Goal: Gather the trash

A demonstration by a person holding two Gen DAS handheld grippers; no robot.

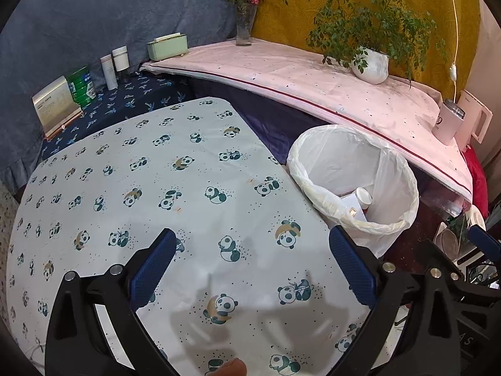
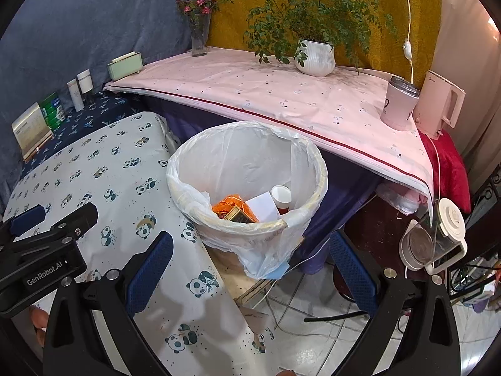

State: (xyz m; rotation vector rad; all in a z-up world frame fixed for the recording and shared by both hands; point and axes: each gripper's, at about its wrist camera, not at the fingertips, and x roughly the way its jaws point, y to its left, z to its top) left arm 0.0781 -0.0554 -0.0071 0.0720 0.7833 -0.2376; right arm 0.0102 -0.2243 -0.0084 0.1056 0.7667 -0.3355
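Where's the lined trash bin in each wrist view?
Left wrist: trash bin sits right of centre, beside the edge of the panda-print table.
Right wrist: trash bin sits at centre, contents visible.
Shared landmark: the white plant pot on the pink-covered shelf behind.

Panda-print white tablecloth (image 1: pixel 150 188), white bin liner (image 2: pixel 247 159)

a lived-in home room: panda-print cloth (image 1: pixel 188 188) on a bench, potted plant (image 2: pixel 314 58), flower vase (image 2: pixel 199 39), kettle (image 2: pixel 443 106) and draped fabric walls.
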